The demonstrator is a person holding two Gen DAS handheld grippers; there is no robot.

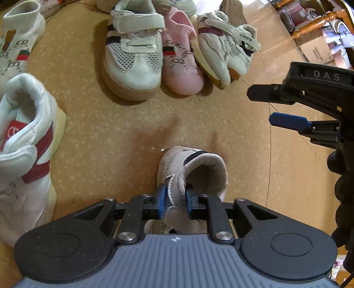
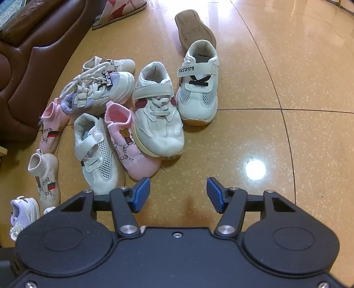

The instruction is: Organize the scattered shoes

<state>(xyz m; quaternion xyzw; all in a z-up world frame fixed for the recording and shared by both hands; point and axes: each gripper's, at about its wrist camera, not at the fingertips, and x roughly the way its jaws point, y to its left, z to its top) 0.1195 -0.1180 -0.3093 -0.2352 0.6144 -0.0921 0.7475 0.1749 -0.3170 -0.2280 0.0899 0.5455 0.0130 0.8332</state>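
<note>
A small beige shoe (image 1: 199, 168) with a dark heel stripe stands on the yellow floor just ahead of my left gripper (image 1: 176, 197). The jaws are slightly apart around its tongue and lace, and the pads do not clamp it. Beyond it, side by side, are a white mesh strap shoe (image 1: 132, 55), a pink sock shoe (image 1: 181, 64) and a tilted white sneaker (image 1: 223, 51). My right gripper (image 2: 177, 195) is open and empty over bare floor, in front of the shoe pile. It also shows at the right of the left wrist view (image 1: 263, 106).
A large white shoe with red stripes (image 1: 26, 144) lies close on the left, with a white sock shoe (image 1: 15, 44) behind it. A brown sofa (image 2: 33, 55) borders the pile's left. An upturned sole (image 2: 194, 28) and a slipper (image 2: 119, 11) lie farther back. Wooden furniture legs (image 1: 316, 24) and a cardboard box (image 1: 318, 51) stand at far right.
</note>
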